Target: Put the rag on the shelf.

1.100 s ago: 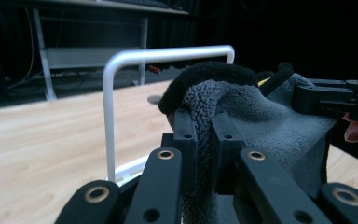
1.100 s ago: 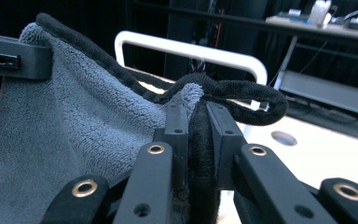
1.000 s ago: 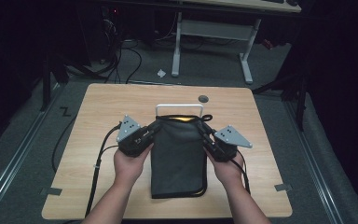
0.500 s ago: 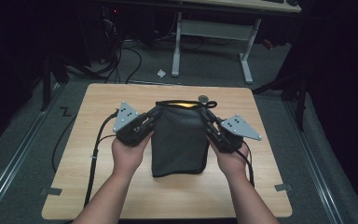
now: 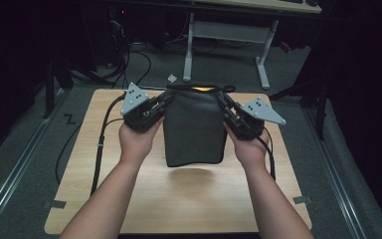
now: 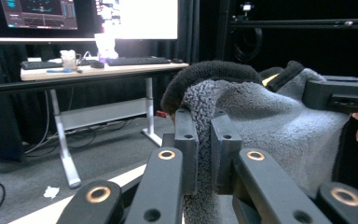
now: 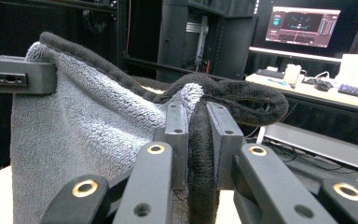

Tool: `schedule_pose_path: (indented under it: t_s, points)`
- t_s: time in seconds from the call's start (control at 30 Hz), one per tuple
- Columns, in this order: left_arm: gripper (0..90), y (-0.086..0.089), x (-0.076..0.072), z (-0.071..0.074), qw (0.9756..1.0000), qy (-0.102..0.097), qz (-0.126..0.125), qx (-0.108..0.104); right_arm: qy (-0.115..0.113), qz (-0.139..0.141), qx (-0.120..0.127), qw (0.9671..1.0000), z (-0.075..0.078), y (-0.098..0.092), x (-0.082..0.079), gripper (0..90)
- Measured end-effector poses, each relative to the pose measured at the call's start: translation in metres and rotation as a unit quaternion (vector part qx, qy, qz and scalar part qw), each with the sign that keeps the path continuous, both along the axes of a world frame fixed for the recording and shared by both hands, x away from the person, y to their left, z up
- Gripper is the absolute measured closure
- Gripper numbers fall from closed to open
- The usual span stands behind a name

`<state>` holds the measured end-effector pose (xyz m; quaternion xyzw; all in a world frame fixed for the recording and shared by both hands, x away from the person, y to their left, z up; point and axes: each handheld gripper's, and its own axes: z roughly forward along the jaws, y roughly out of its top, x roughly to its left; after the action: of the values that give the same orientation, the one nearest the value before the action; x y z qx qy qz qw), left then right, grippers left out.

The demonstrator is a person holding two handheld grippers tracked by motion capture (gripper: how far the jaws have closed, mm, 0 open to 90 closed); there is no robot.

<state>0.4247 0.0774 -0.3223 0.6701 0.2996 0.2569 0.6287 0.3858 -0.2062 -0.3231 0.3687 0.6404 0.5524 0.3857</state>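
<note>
Hanging above table (image 5: 144, 199): grey bag (image 5: 195, 129), both grippers' jaws clamping rim.

A folded towel (image 5: 195, 127) hung above the middle of the tabletop (image 5: 129, 199), clear of its surface. The left claw (image 5: 166, 99) pinched the towel's upper left corner and the right claw (image 5: 222, 99) its upper right corner, with the towel between them. A hand (image 5: 137, 141) sat behind each claw on the near side. Beyond the tabletop's far edge stood a desk frame (image 5: 226, 37) on the floor (image 5: 40, 129), with cables (image 5: 129, 59) to its left.
</note>
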Motion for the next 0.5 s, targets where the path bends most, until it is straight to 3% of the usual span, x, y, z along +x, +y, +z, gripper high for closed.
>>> schedule_pose_path:
  t_s: [0.3, 0.5]
  points:
    - [83.7, -0.002, 0.035, 0.008, 0.9999, 0.006, 0.012, 0.009, 0.006, 0.0, 0.011, 0.9999, 0.008, 0.0, 0.035, 80.5]
    - [83.6, -0.003, 0.056, 0.009, 0.9996, 0.019, 0.016, 0.012, 0.017, 0.002, 0.004, 0.9998, 0.008, 0.0, 0.055, 80.5]
